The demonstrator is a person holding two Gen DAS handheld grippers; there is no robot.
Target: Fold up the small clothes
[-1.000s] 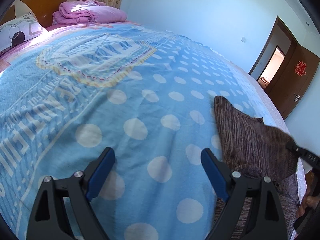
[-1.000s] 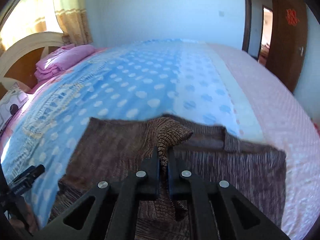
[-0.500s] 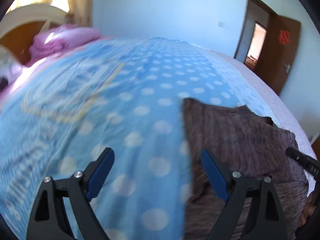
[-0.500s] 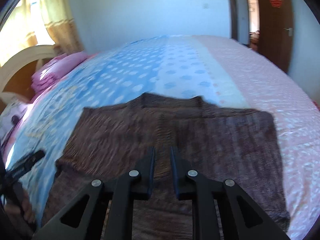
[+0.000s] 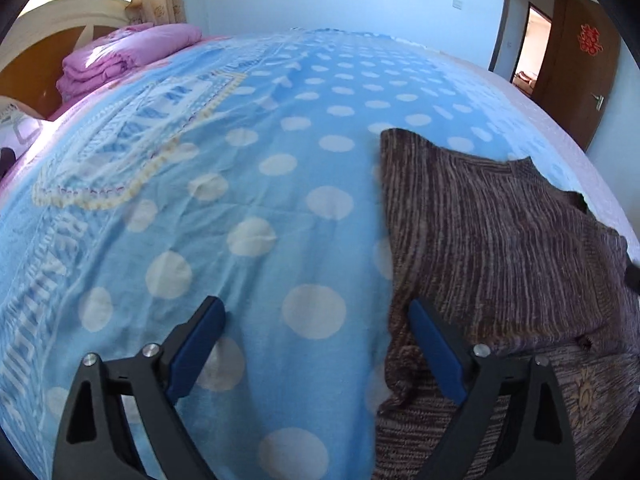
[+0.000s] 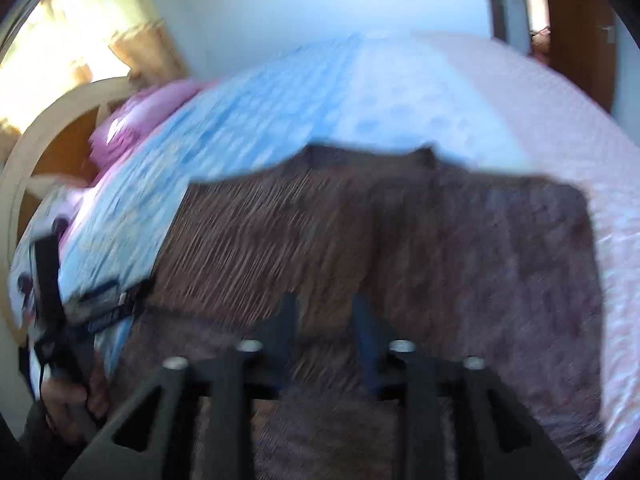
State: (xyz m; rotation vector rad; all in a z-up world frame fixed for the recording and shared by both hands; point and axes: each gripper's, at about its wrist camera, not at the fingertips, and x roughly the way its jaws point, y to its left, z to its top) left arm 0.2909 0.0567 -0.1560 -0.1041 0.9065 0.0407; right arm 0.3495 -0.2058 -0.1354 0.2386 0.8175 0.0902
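Bedroom, blue dotted bedspread point(image 5: 248, 184): I log open cloth leftward as far as the folded pink quilt point(image 5: 128, 54). Brown knit garment point(image 5: 500, 248) lies flat at the bedspread's right, its left edge running straight. My left gripper point(image 5: 316, 332) hovers over that edge, jaws spread wide, holding nothing. My right gripper point(image 6: 324, 320) is above the garment, jaws parted; that view is blurred.

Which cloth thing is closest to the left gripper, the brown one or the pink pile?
The brown striped knitted sweater, lying flat on the blue polka-dot bedspread right beside the left gripper. The folded pink blanket pile sits far off by the headboard.
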